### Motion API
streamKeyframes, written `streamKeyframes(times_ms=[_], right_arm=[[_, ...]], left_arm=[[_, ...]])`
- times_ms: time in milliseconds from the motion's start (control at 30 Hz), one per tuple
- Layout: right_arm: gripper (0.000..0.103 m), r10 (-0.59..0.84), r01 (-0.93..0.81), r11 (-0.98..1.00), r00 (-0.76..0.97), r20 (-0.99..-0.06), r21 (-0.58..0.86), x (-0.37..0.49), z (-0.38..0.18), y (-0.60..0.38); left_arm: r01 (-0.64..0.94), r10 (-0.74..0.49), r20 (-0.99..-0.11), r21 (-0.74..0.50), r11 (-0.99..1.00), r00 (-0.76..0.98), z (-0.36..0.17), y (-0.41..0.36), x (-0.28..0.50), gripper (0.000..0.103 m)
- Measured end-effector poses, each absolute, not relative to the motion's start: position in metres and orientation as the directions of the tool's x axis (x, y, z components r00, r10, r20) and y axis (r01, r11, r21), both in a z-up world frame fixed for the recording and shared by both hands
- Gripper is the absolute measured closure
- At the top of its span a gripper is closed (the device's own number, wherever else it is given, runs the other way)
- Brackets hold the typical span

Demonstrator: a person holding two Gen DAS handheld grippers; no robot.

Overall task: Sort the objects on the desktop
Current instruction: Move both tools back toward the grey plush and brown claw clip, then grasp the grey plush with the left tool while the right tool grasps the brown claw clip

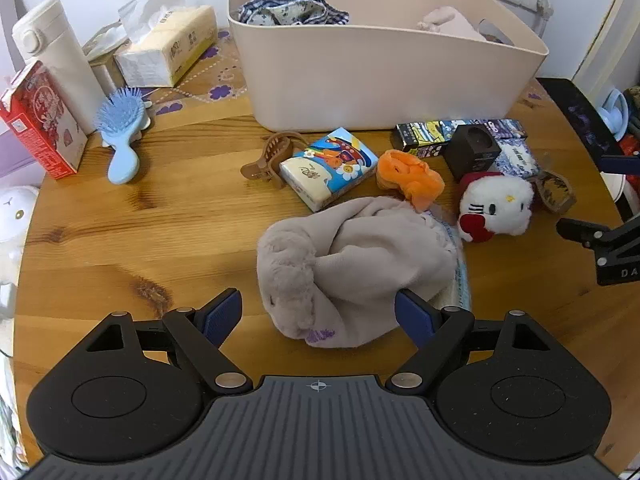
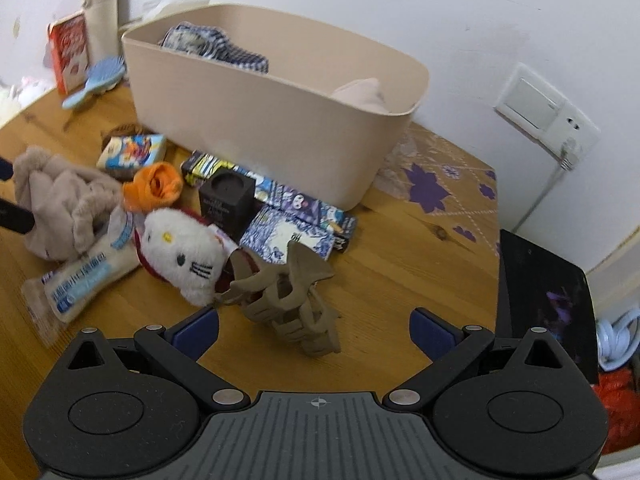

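Note:
In the left wrist view my left gripper [image 1: 318,314] is open, low over the wooden table [image 1: 140,240]. A crumpled beige fleece cloth [image 1: 352,264] lies between its blue pads, and the right pad sits at the cloth's edge. In the right wrist view my right gripper [image 2: 316,334] is open too. A taupe hair claw clip [image 2: 288,300] stands between its fingers with a gap on both sides. Beyond both stands a beige basket [image 1: 380,76] [image 2: 272,120] holding checked fabric and a pink cloth.
In front of the basket lie a cartoon tissue pack [image 1: 328,168], a brown hair claw [image 1: 266,158], an orange plush [image 1: 408,176], a white cat plush [image 1: 494,206], a black cube box [image 1: 472,150] and patterned boxes [image 1: 440,134]. At far left are a blue hairbrush [image 1: 122,132], a red carton [image 1: 40,120] and a white bottle [image 1: 56,60].

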State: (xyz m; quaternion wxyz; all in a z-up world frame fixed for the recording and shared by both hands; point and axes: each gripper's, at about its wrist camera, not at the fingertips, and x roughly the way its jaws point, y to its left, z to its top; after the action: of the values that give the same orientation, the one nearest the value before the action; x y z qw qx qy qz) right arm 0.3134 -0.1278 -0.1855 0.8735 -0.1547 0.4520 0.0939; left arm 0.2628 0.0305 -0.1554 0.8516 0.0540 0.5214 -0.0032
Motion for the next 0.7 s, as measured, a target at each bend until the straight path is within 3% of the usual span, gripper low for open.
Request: streamKeyframes(times_ms=[500, 600, 700], right_arm=[[0.001, 0.024, -0.349, 0.91, 0.582, -0.813, -0.223, 0.326, -0.213, -0.119], [0.009, 0.031, -0.346, 0.914, 0.577, -0.816, -0.21, 0.328, -0.215, -0.12], [0.02, 0.039, -0.336, 0.922, 0.574, -0.818, -0.192, 0.327, -0.217, -0.121]], left_arm=[[0.068, 0.025, -0.898, 0.062, 0.996, 0.44, -0.18, 0.026, 0.283, 0.018], [0.065, 0.016, -0.895, 0.05, 0.997, 0.446, -0.18, 0.026, 0.284, 0.019], [0.07, 0.014, -0.891, 0.052, 0.996, 0.454, -0.181, 0.026, 0.285, 0.035]])
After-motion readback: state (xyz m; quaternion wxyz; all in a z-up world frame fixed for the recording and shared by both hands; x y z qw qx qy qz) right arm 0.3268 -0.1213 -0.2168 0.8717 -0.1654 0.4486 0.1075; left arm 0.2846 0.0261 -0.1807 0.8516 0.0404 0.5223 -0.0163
